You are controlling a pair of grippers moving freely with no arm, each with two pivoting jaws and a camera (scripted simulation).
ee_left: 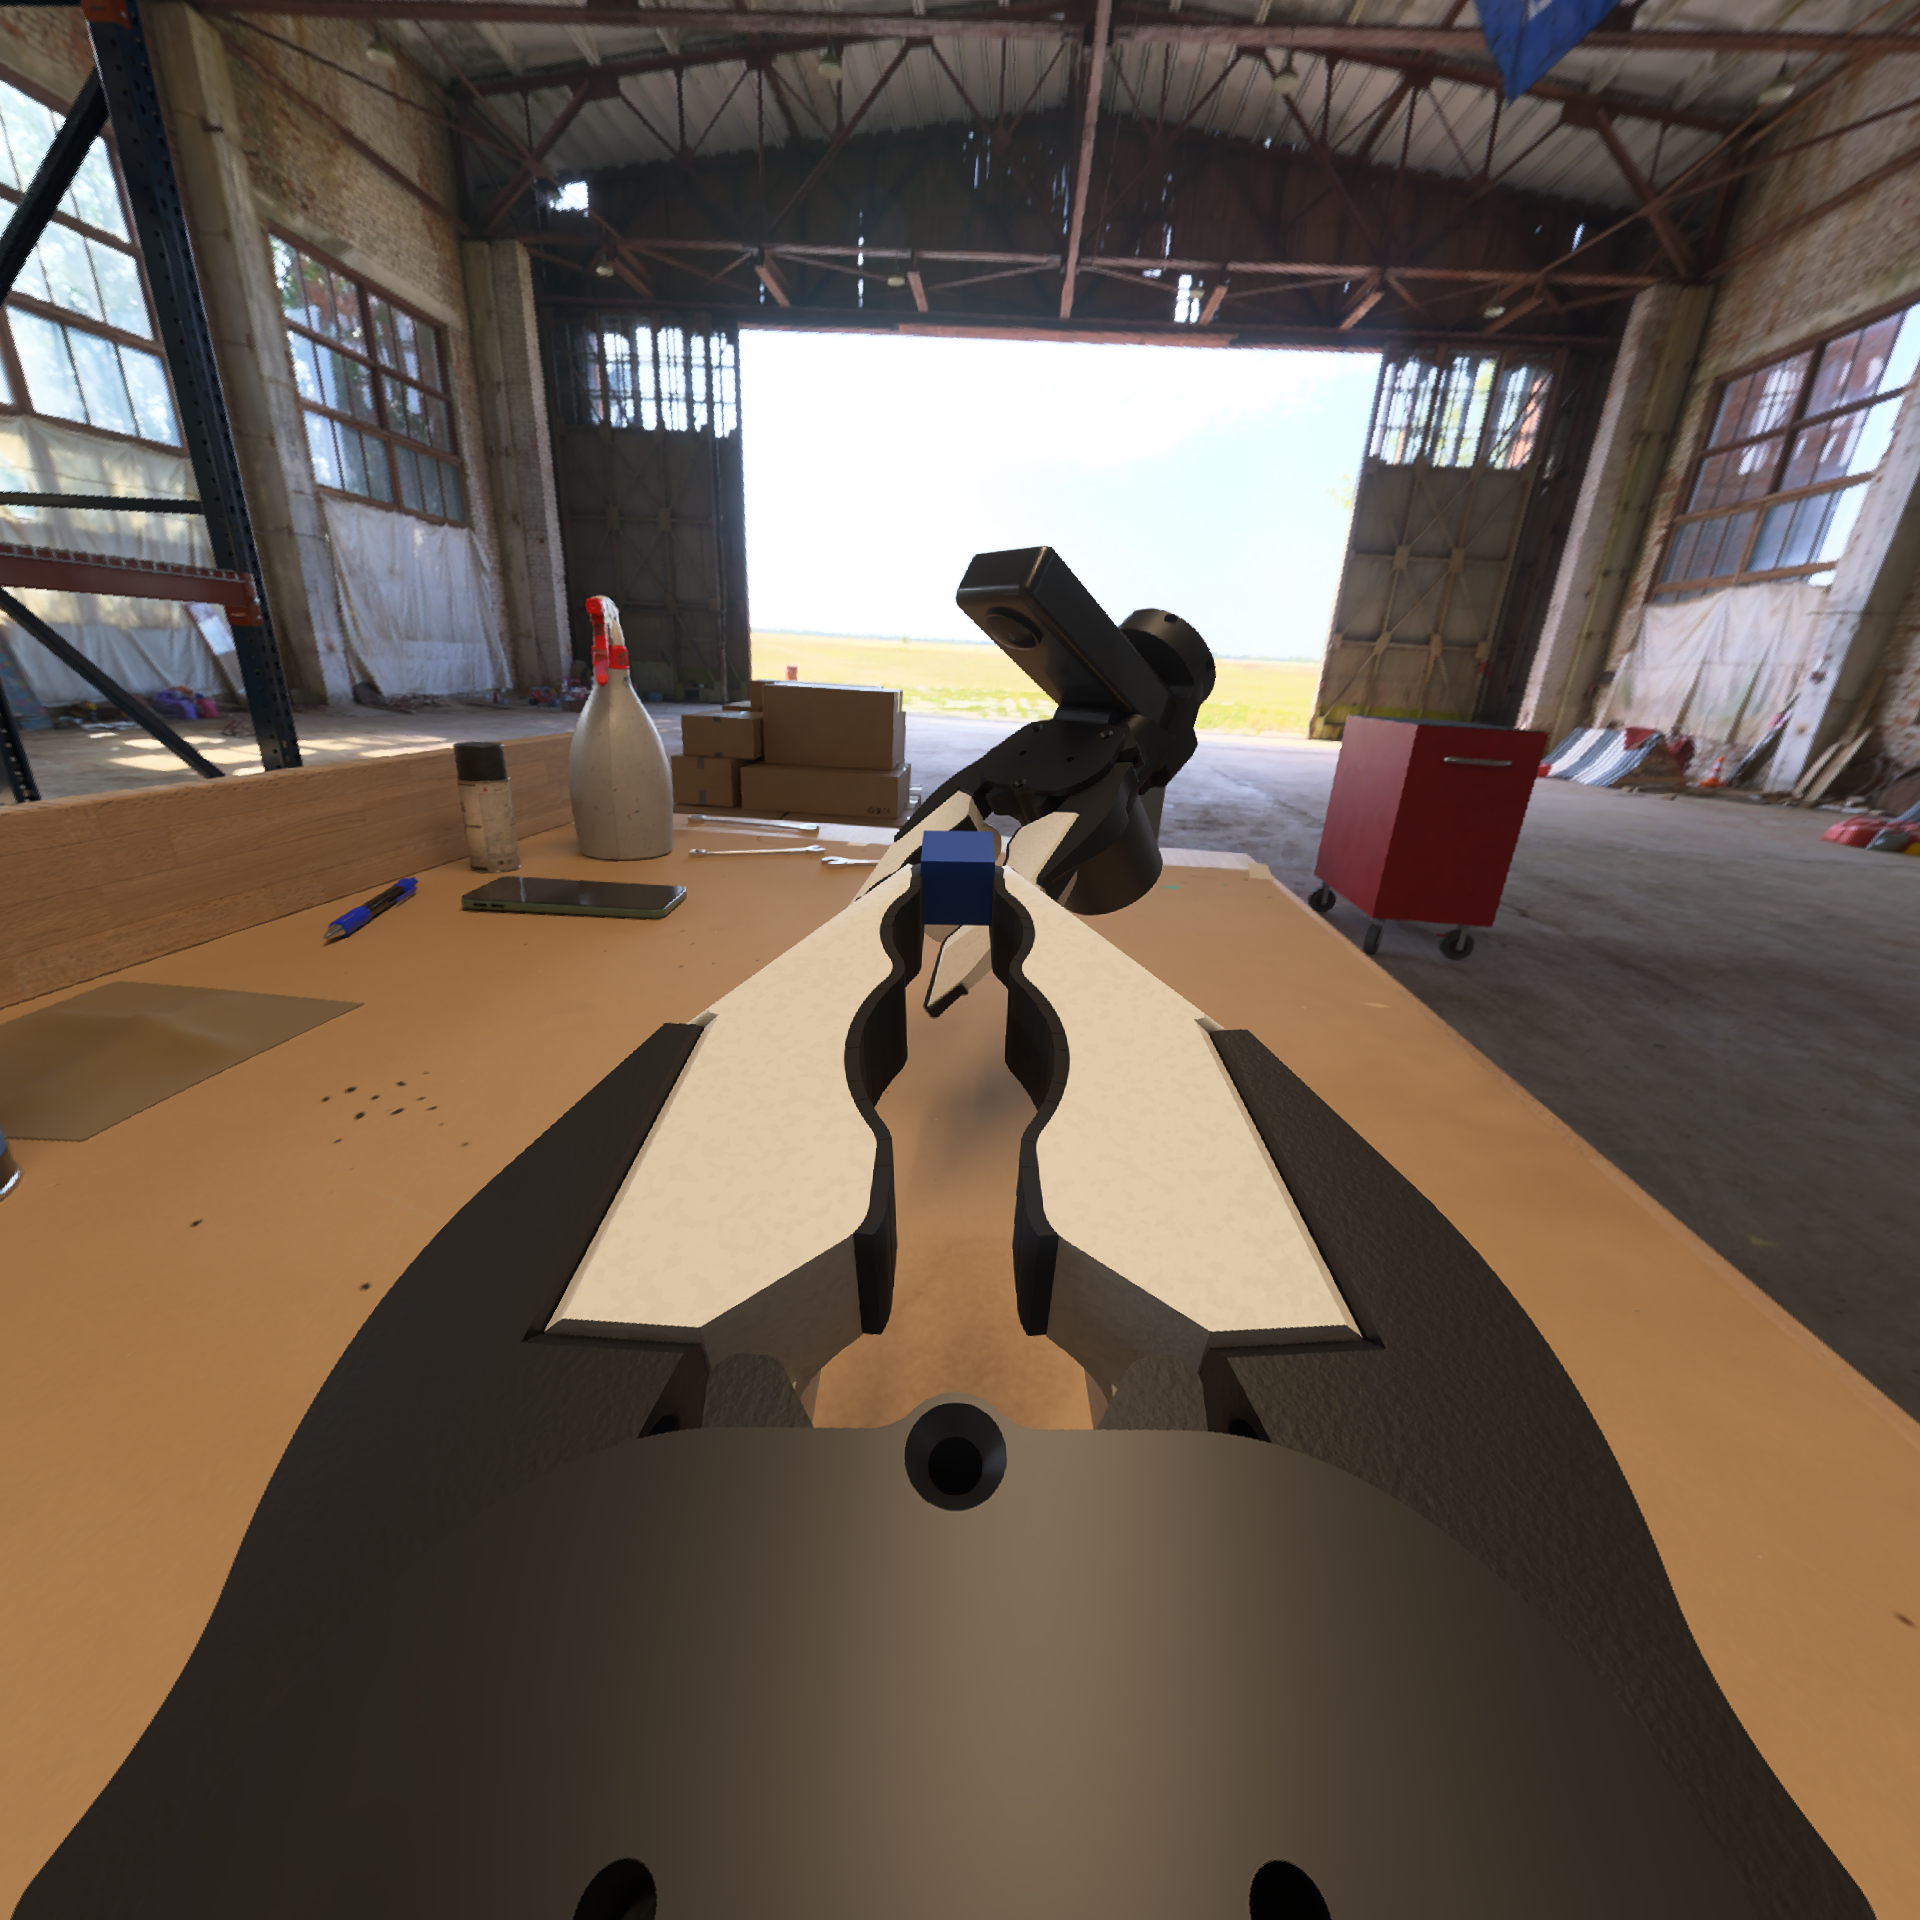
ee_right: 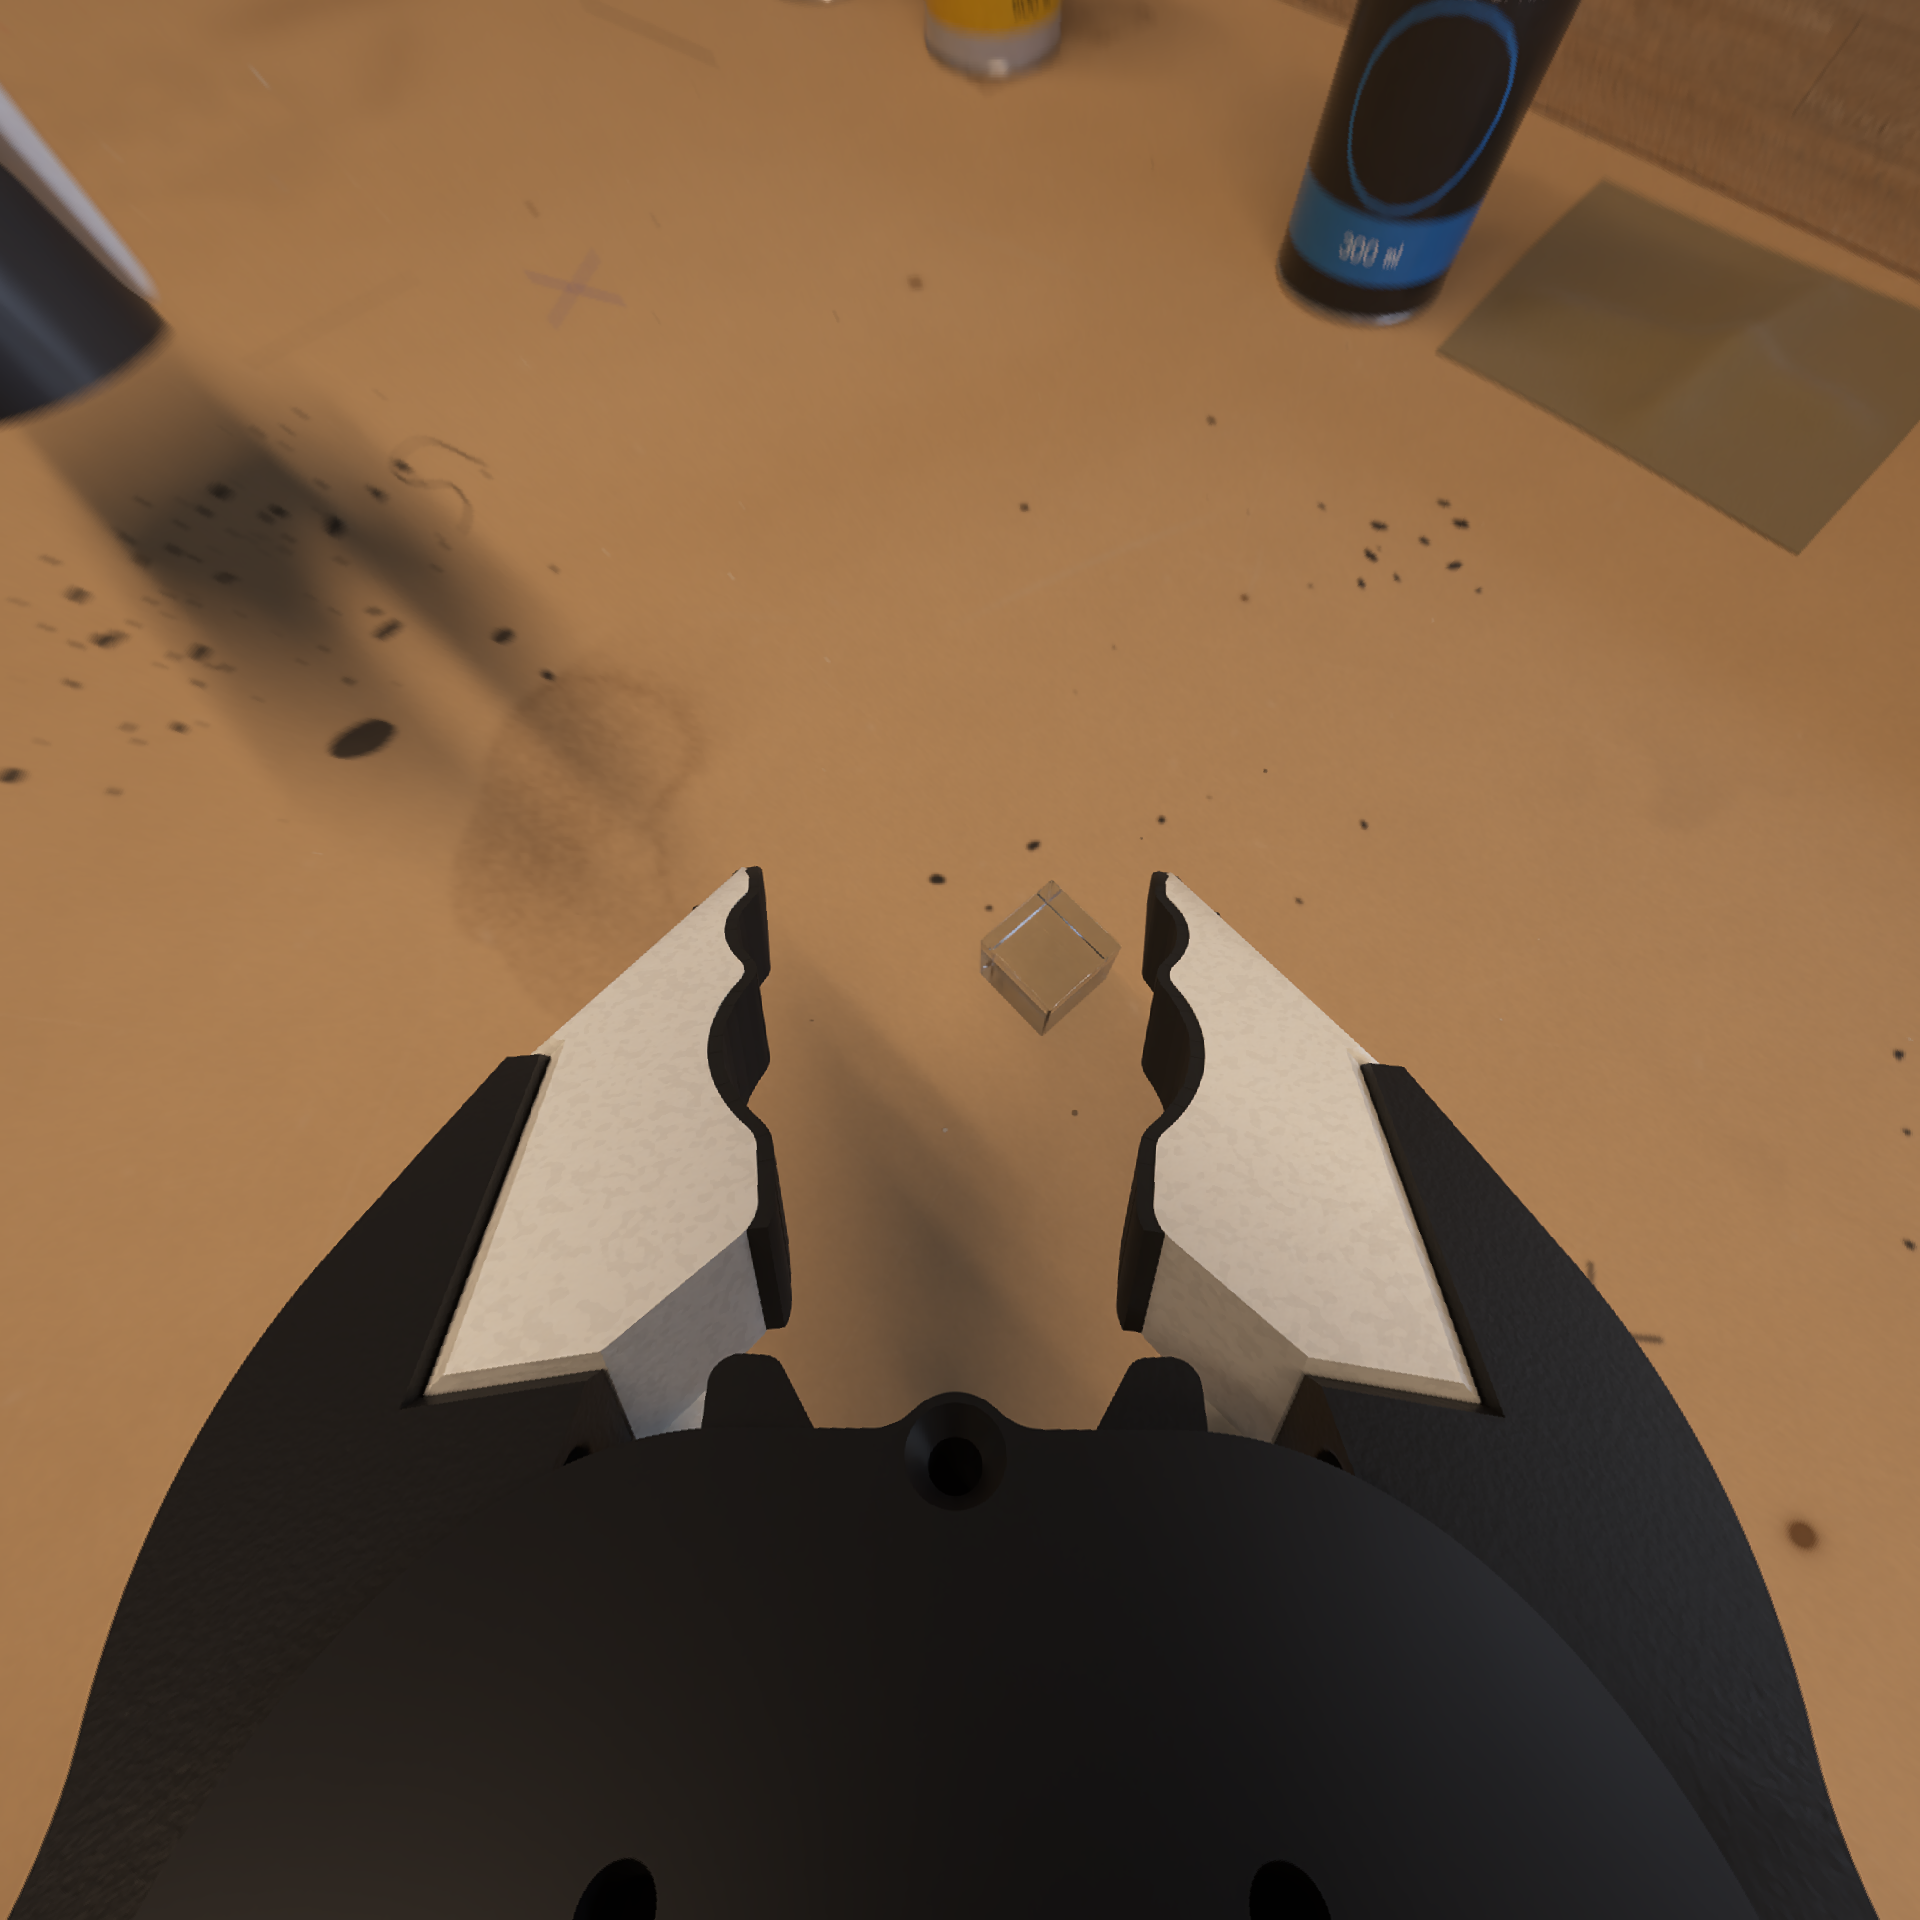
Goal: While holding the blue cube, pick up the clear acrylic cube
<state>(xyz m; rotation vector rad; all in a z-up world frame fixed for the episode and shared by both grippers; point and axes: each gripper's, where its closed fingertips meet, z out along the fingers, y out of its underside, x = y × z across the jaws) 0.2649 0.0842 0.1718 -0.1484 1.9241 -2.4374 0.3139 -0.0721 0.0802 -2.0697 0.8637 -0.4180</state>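
In the left wrist view my left gripper (ee_left: pixel 957 902) is shut on the blue cube (ee_left: pixel 957 878) at its fingertips, held above the brown table (ee_left: pixel 312 1247). Beyond it the right gripper (ee_left: pixel 971 914) points down toward the table, partly hidden by the cube and my fingers. In the right wrist view my right gripper (ee_right: pixel 956 883) is open and looks down at the table (ee_right: pixel 935 520). The clear acrylic cube (ee_right: pixel 1049 956) lies on the table between the fingertips, nearer the right finger (ee_right: pixel 1247 1091), touching neither.
A white spray bottle (ee_left: pixel 620 769), grey spray can (ee_left: pixel 486 805), phone (ee_left: pixel 574 896), blue pen (ee_left: pixel 371 907) and wrenches (ee_left: pixel 753 836) lie at the table's far left. A grey sheet (ee_right: pixel 1704 364), black-and-blue can (ee_right: pixel 1403 166) and yellow can (ee_right: pixel 992 31) stand beyond the clear cube. A red cart (ee_left: pixel 1423 821) stands off the table.
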